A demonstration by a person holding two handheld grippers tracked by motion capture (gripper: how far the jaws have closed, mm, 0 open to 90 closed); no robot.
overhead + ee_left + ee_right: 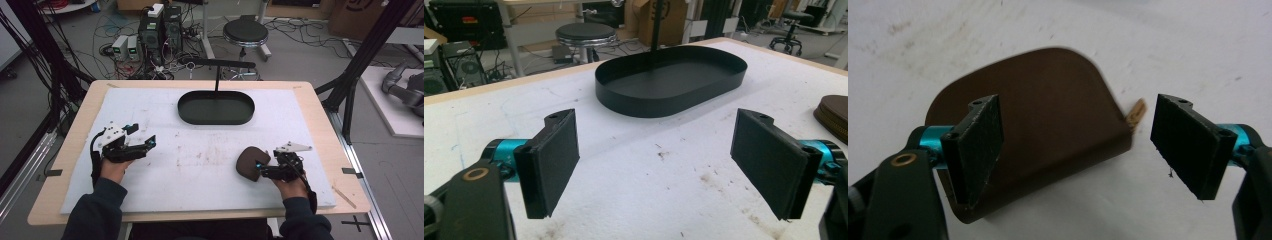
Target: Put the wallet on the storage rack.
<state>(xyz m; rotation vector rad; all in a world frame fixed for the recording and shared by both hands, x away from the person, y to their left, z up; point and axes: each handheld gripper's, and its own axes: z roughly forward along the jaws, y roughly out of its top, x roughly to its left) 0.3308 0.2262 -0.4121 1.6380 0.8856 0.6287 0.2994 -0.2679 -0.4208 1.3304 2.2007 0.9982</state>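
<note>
Right gripper (1075, 150) hovers low over the brown pouch (1048, 135), jaws wide apart, one pad already over its near edge. Best to centre it and straddle the rim before closing. Left gripper (659, 160) waits, jaws spread, holding nothing. Farther back, the black tray (216, 107) sits ready.
</note>
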